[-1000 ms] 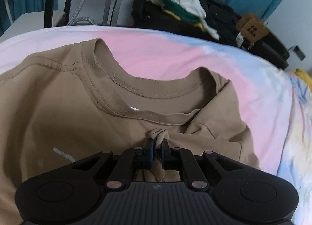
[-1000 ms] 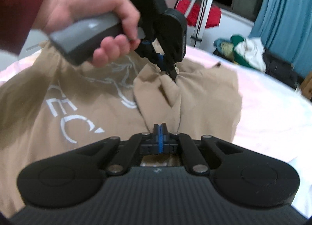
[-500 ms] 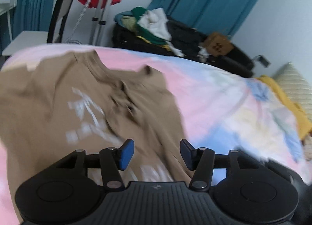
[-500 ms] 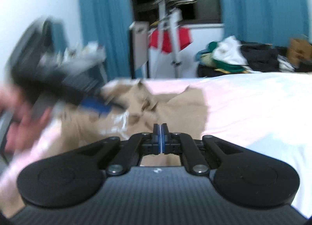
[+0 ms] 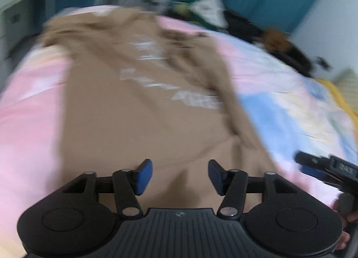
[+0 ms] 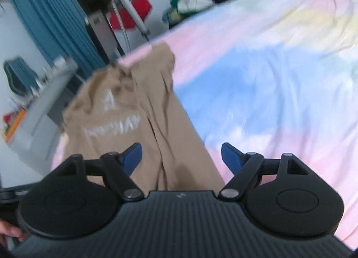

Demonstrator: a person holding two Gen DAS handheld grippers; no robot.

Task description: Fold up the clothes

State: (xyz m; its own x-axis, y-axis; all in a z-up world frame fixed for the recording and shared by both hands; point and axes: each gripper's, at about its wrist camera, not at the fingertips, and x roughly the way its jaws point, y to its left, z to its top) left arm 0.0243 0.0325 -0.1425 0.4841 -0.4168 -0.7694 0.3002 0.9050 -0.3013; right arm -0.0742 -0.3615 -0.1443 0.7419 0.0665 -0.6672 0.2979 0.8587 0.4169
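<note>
A tan T-shirt (image 5: 143, 110) with white lettering lies on the pastel bedsheet (image 5: 290, 92), one side folded in along its length. My left gripper (image 5: 180, 177) hovers over the shirt's near end, its jaws opening and nothing between the blue pads. In the right wrist view the same shirt (image 6: 125, 119) stretches away to the upper left. My right gripper (image 6: 181, 158) hangs above the shirt's near edge, jaws opening, holding nothing. The right gripper's tip (image 5: 322, 166) also shows at the right edge of the left wrist view. Both views are blurred by motion.
A heap of clothes (image 5: 201, 9) lies on dark furniture beyond the bed. Teal curtains (image 6: 51, 23), a metal stand and a red object (image 6: 129, 11) stand at the back. A yellow blanket (image 5: 340, 99) lies at the bed's right. A desk (image 6: 33, 105) is on the left.
Both grippers let go of the shirt near the collar and opened. Both pulled back toward the shirt's near end, and the right one rolled. The shirt's side now lies folded in.
</note>
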